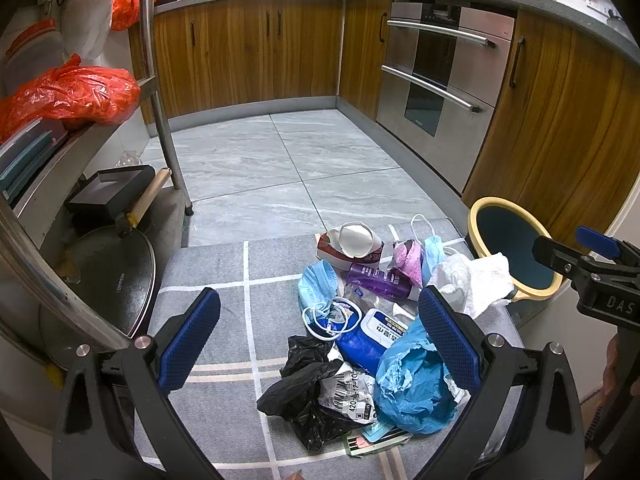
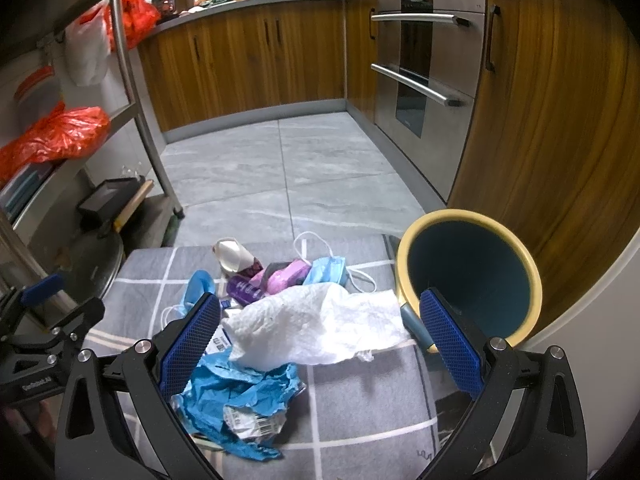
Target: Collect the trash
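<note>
You're at the very start of a pick here imo. Nothing is in the bin (image 2: 472,276) yet as far as I can see; its dark inside looks bare, and the whole pile is sitting on the grey checked mat (image 2: 360,392).

Both grippers are spread wide and holding nothing. Your right gripper (image 2: 320,344) hovers over the white paper towel (image 2: 320,328), which lies near the mat's right edge, its far end just beside the bin's yellow rim. Your left gripper (image 1: 320,344) hangs over the middle of the pile, w/ the wet wipes pack (image 1: 368,336) and the blue face mask (image 1: 320,292) roughly between its fingers.

The bin lies tipped on its side off the mat's right edge, mouth facing you, against the wood cabinet (image 2: 540,120).

Rest of the trash: crumpled blue plastic bag (image 2: 236,392) and a barcode wrapper (image 2: 256,424) toward the mat's near edge, black bag (image 1: 304,396) beside them, purple wrapper (image 1: 380,280), pink mask (image 1: 408,258) and a 2nd blue mask (image 2: 328,270) toward the far edge, plus a white cup mask on a red carton (image 1: 352,244).

Next move, my guess: drop the right gripper onto the paper towel, since it's closest to the bin. It's soft and flat, so you'll prob need to come down low and pinch a raised fold, else the pads just slide over it. Then it's a short carry right into the bin's mouth. Watch that the towel doesn't drag the mask straps along, can't tell if they're tucked under it.
</note>
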`<action>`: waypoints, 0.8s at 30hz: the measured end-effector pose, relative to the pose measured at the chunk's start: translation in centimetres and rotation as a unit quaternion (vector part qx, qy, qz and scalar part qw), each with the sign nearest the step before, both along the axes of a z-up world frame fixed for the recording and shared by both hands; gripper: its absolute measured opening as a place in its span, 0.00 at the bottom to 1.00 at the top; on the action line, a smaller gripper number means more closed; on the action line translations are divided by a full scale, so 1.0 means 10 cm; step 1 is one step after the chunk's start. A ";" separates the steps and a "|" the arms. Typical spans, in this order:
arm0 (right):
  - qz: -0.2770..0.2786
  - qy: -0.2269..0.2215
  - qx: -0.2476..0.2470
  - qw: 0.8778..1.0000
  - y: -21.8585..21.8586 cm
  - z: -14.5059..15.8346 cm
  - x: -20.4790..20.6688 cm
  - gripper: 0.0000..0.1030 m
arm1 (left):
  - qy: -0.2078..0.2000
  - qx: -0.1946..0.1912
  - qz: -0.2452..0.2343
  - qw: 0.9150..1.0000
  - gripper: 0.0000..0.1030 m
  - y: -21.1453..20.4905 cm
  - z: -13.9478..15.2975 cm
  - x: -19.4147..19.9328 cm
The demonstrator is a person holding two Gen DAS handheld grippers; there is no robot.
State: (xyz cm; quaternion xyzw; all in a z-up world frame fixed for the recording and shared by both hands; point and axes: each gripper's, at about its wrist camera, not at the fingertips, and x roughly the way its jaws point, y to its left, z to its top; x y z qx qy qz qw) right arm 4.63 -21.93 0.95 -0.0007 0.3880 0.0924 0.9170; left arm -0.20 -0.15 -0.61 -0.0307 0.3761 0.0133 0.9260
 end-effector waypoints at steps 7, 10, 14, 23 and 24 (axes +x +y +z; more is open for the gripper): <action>-0.001 0.005 0.003 1.000 -0.01 0.00 0.01 0.96 | 0.001 0.000 0.001 1.000 0.95 0.01 0.00 -0.01; -0.004 0.011 0.008 1.000 -0.03 -0.01 0.02 0.96 | -0.001 -0.005 -0.001 1.000 0.95 0.02 0.01 -0.03; -0.004 0.021 0.013 1.000 -0.02 -0.04 0.04 0.96 | -0.008 -0.003 0.000 1.000 0.95 0.02 0.04 -0.04; -0.004 0.046 0.036 0.998 -0.10 -0.09 0.16 0.96 | 0.022 -0.024 -0.026 0.999 0.95 0.00 -0.02 0.10; -0.004 0.051 0.041 0.998 -0.13 -0.10 0.20 0.96 | 0.022 -0.022 -0.025 0.999 0.95 0.00 -0.01 0.12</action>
